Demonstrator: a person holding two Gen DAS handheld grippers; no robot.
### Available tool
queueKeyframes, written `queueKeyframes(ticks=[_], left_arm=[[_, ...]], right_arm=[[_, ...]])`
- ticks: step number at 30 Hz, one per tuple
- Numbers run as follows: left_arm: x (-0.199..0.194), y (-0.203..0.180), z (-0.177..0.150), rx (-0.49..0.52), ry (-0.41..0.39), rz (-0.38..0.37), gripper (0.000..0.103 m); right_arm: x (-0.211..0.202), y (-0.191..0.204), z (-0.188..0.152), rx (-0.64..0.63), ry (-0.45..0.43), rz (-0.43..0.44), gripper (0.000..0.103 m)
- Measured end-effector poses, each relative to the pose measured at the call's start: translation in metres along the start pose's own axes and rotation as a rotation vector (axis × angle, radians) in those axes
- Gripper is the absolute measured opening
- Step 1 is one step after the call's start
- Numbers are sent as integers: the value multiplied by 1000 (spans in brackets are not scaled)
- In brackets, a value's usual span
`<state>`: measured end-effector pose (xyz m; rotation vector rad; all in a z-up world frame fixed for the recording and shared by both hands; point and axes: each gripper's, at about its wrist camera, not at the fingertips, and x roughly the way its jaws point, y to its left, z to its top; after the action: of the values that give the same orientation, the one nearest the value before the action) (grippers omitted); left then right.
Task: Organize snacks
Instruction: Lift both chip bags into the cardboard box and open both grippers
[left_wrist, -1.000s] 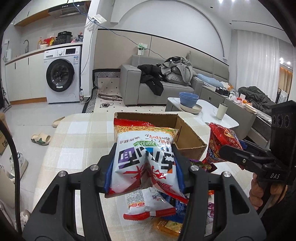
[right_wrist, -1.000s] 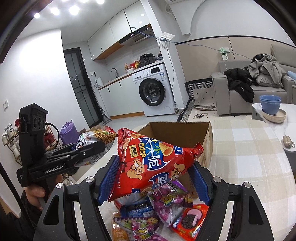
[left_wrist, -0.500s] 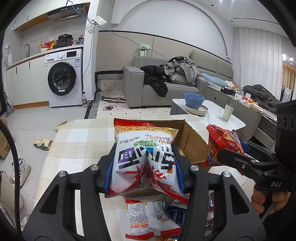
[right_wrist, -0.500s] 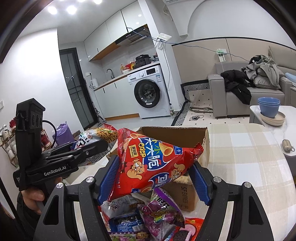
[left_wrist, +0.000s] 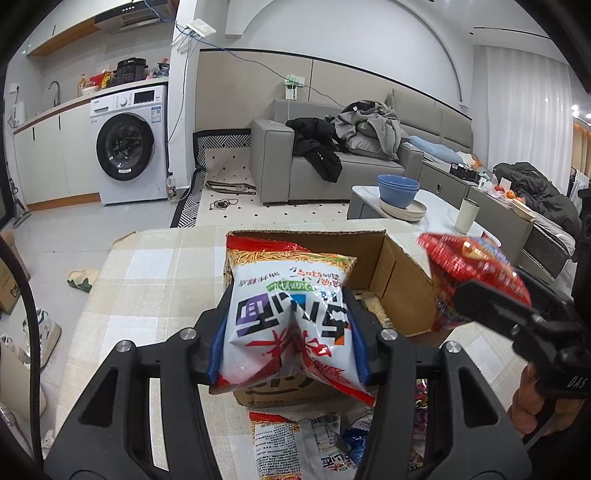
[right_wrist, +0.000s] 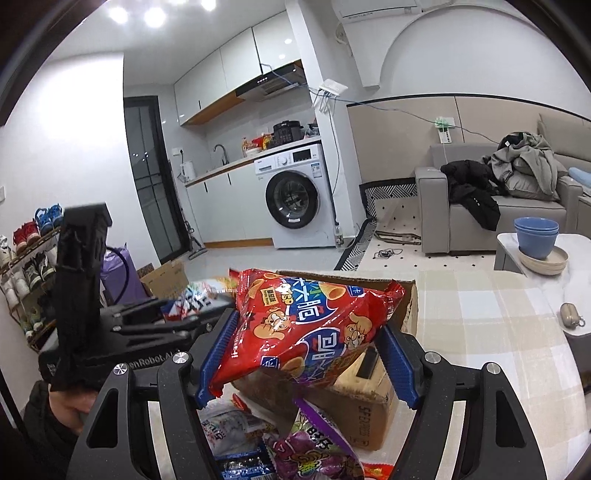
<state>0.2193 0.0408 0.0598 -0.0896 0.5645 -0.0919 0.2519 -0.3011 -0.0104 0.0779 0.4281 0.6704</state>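
Left gripper was clamped on a white noodle-snack bag, held over the near wall of the cardboard box. Right gripper was clamped on a red crisp bag, above the box's near corner. Judgement: carry each bag past the rim before releasing; drop one at a time so the bags don't collide.

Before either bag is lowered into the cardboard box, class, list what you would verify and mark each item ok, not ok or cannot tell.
1. Left gripper clamps the white noodle bag: ok.
2. Right gripper clamps the red crisp bag: ok.
3. Cardboard box flaps open: ok.
4. Room inside box: cannot tell, bags hide it.
5. Both bags fully above the opening: cannot tell.
6. Loose snacks still on table: not ok.
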Motion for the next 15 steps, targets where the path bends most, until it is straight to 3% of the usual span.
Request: queueKeyframes(ticks=[4,7,13,15], left_arm=[[13,-3,3,12,-1,12,50],[19,-2,4,10,8,14,50],[30,-5,5,34,29,22,53],[31,-6,5,41,30,35,59]], right_arm=[[11,0,6,-41,1,-41,74],[23,0,4,-56,51,-59,75],[27,-11,-1,-23,66,-71,87],[24,-12,0,-22,60,-77,88]])
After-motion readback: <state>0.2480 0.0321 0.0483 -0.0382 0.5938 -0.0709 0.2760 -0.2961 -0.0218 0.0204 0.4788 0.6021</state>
